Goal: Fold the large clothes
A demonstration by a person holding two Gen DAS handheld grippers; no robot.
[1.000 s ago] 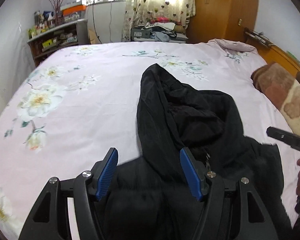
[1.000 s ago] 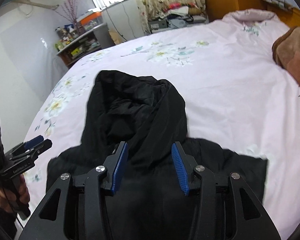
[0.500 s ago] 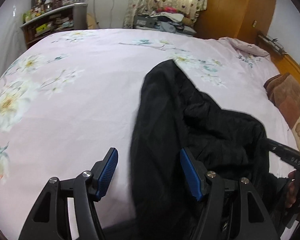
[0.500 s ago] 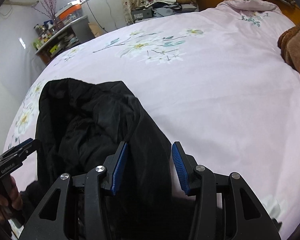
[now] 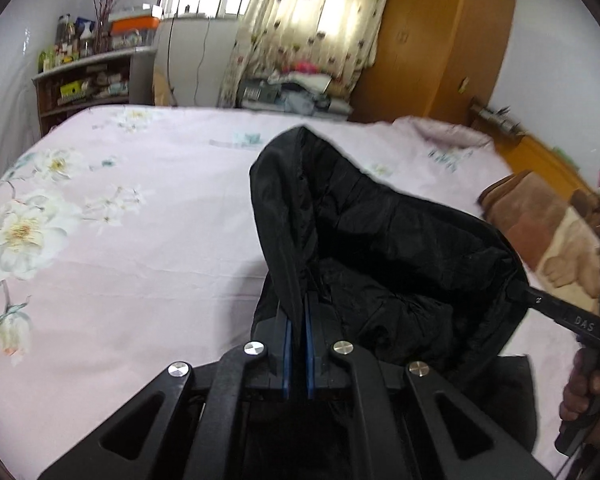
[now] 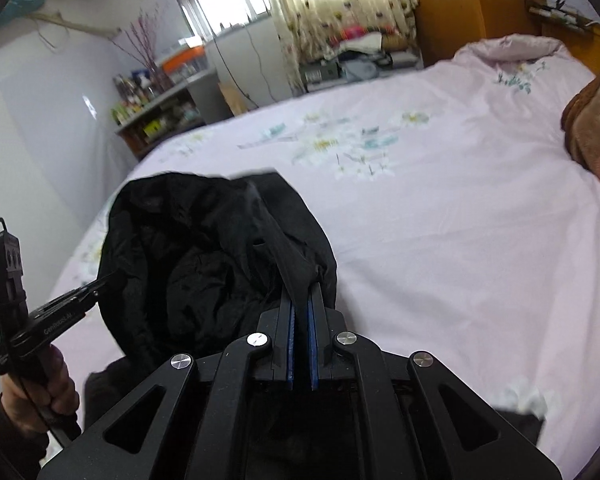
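Both tools, left tool (image 5: pixel 297 320) and right tool (image 6: pixel 301 312), clamp black jacket (image 5: pixel 380 248) hood edges (pink bedspread (image 5: pixel 140 264) around).

Bed (image 5: pixel 148 264) under pink floral cover. Black jacket (image 5: pixel 400 264) on near part, hood raised. Brown blanket (image 5: pixel 540 220) at right edge.
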